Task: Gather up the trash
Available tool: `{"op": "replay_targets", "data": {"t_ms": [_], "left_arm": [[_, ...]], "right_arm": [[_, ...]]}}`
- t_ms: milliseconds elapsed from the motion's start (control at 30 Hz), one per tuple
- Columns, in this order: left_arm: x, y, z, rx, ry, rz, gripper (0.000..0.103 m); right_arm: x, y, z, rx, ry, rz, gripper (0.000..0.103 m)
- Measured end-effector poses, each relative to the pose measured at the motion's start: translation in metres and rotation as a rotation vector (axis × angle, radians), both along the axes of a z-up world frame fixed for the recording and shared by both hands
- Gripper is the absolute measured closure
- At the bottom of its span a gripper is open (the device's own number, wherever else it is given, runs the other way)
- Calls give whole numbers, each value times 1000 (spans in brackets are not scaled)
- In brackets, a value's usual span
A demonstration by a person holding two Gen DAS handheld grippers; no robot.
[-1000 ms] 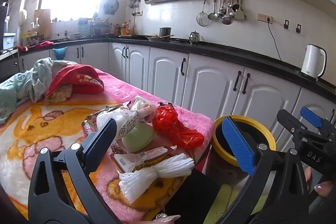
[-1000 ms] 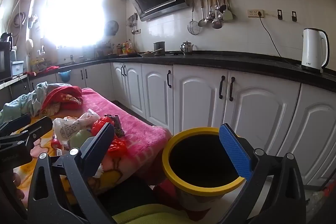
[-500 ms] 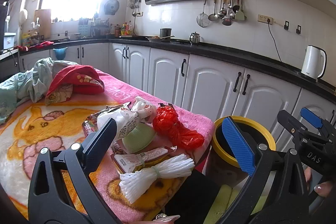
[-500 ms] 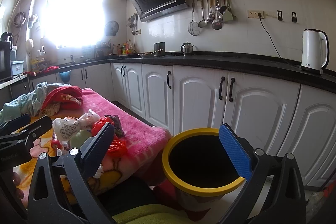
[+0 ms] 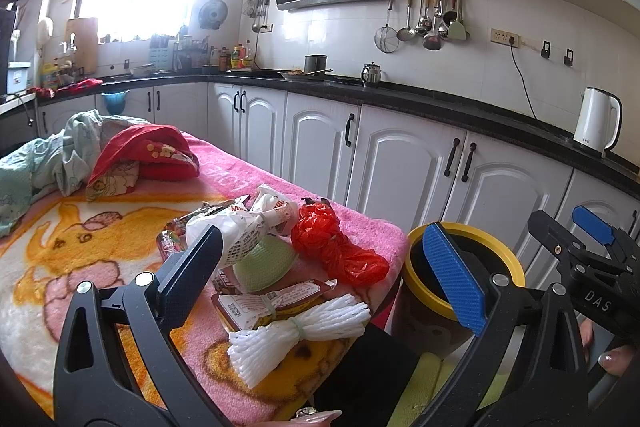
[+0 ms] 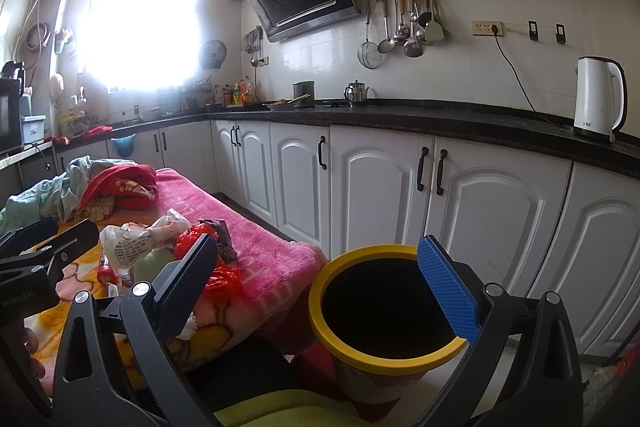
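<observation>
Left gripper (image 5: 324, 267) fingers spread wide, empty, hovering over the trash pile: white foam netting (image 5: 298, 333) at lower centre, red plastic bag (image 5: 334, 245) just above. Right gripper (image 6: 320, 283) also gaping, empty, framing the yellow-rimmed bin (image 6: 372, 353) beside the blanket-covered desk (image 6: 276, 251).
</observation>
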State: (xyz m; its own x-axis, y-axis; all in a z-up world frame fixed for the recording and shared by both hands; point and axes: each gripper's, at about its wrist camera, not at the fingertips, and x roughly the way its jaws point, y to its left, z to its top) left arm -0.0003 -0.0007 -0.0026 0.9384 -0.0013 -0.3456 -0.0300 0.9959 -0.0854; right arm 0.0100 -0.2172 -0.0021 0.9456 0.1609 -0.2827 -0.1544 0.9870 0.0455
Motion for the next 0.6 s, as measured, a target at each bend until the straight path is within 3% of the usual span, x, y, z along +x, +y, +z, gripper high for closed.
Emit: {"op": "replay_targets", "data": {"t_ms": [600], "left_arm": [[0,4,3,-12,4,10,11]], "right_arm": [[1,7,1,-13,-2,29,6]]}}
